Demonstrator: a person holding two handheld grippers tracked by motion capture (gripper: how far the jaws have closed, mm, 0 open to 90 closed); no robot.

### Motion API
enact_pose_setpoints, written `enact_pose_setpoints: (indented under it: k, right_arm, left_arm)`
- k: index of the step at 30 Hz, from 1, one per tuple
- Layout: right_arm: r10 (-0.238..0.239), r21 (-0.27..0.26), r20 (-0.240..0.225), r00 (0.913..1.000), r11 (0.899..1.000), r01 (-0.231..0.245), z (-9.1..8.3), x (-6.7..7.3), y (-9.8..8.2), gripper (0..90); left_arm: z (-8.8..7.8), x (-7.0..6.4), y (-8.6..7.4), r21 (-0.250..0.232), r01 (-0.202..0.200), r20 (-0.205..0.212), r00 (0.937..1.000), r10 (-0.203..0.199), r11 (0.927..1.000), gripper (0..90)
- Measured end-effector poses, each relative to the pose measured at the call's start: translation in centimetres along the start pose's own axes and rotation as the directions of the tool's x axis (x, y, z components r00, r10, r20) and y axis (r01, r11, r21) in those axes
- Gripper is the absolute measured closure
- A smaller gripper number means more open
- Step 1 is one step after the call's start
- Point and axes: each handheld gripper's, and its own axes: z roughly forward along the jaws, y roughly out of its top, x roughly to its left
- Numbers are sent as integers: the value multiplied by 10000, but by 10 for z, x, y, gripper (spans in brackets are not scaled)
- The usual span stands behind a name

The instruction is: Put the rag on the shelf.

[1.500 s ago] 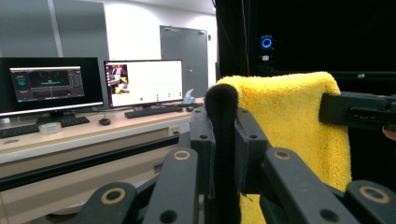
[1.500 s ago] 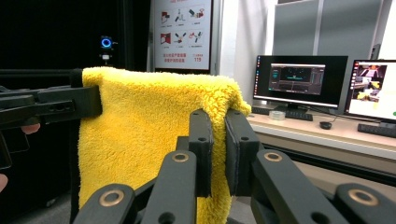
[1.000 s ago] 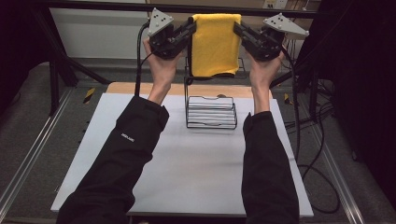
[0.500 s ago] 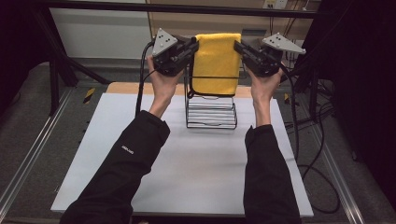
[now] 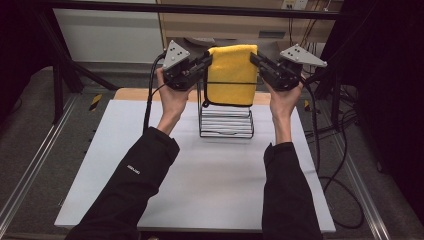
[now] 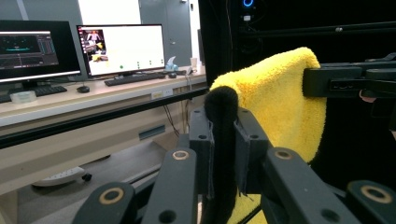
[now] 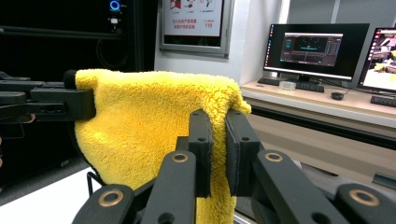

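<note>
A yellow fleece towel (image 5: 232, 75) with a black-trimmed edge hangs spread between both grippers, just above a black wire rack (image 5: 226, 120) at the back of the white table (image 5: 200, 170). My left gripper (image 5: 207, 61) is shut on the towel's top left corner. In the left gripper view the pads of that gripper (image 6: 223, 126) pinch the black trim, and the towel (image 6: 280, 107) stretches off to the right. My right gripper (image 5: 254, 59) is shut on the top right corner. In the right gripper view the right gripper (image 7: 217, 135) clamps the yellow pile of the towel (image 7: 149, 121). The towel's lower edge overlaps the rack's top.
Cables (image 5: 345, 165) trail off the table's right side. A black frame bar (image 5: 200, 9) runs behind the rack. A desk with monitors (image 6: 121, 49) and keyboards stands farther off in the room. Open white tabletop lies in front of the rack.
Both hands have come down together with the towel stretched between them, bringing its lower edge closer onto the wire rack. The grips look unchanged.
</note>
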Motion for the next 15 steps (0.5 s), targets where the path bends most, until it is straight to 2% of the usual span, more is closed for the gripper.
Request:
enact_pose_setpoints:
  k: [8, 15]
  right_arm:
    - [-145, -25, -165, 9998, 9999, 144, -9, 4, -5, 821]
    - [-226, 77, -297, 9993, 9997, 228, -19, 10, -12, 818]
  left_arm:
    - [-7, -3, -3, 195, -214, 181, 9996, 211, 9996, 785]
    - [-14, -7, -8, 503, -185, 444, 9989, 162, 9986, 781]
